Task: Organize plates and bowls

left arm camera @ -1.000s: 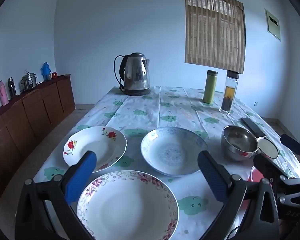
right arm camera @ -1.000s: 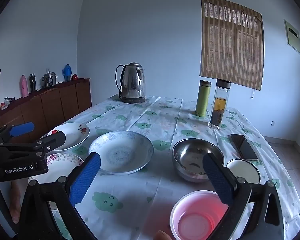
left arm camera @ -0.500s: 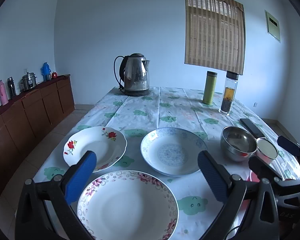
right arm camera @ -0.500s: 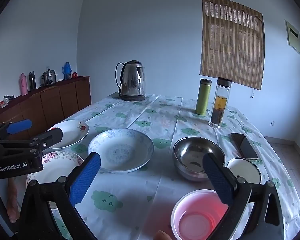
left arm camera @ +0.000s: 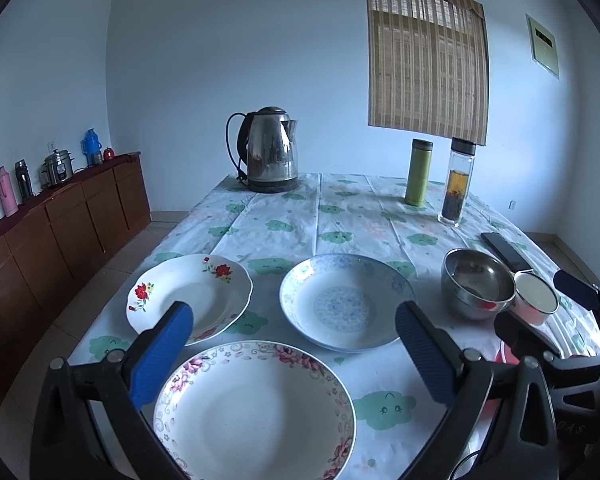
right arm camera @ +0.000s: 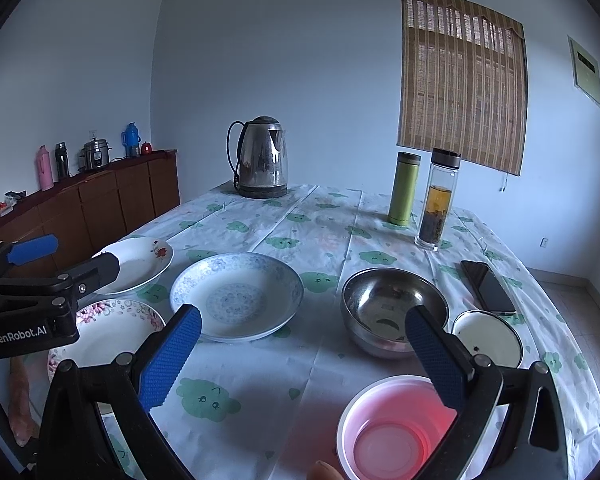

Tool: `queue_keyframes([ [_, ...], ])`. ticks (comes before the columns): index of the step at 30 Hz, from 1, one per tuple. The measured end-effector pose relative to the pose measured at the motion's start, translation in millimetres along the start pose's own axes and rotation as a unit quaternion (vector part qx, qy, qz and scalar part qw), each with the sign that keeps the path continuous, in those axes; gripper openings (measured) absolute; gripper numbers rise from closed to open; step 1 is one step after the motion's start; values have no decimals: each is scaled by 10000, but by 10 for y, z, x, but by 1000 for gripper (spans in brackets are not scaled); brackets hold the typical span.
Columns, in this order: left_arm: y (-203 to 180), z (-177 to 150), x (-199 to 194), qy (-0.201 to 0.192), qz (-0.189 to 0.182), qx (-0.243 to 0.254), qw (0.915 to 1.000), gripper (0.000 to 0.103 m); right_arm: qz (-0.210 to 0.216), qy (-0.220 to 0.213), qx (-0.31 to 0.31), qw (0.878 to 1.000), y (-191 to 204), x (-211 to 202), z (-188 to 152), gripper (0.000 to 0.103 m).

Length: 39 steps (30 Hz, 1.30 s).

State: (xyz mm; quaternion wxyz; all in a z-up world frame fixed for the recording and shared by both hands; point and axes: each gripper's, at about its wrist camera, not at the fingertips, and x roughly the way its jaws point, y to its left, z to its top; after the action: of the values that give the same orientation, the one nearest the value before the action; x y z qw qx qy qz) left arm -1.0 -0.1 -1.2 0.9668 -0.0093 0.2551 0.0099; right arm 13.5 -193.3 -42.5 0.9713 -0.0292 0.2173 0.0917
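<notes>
Both tools are held level, side by side. The left tool (left arm camera: 292,344) has its jaws spread wide; the right tool (right arm camera: 300,356) gapes equally, gripping nothing.

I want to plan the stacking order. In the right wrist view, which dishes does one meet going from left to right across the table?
Pink-flowered plate → red-flowered plate → blue-patterned plate → steel bowl → white enamel bowl. The pink plastic bowl lies nearer, overlapping the last two in the order.

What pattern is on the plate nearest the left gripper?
White with a pink-purple floral border around the rim of the plate; clearest in the left wrist view.
</notes>
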Motion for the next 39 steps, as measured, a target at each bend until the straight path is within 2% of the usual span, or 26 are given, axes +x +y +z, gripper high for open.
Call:
queue_keyframes([
  [39, -46, -6, 20, -1, -3, 74, 10000, 103, -13, 19, -1, 10000, -28, 19, -1, 103],
])
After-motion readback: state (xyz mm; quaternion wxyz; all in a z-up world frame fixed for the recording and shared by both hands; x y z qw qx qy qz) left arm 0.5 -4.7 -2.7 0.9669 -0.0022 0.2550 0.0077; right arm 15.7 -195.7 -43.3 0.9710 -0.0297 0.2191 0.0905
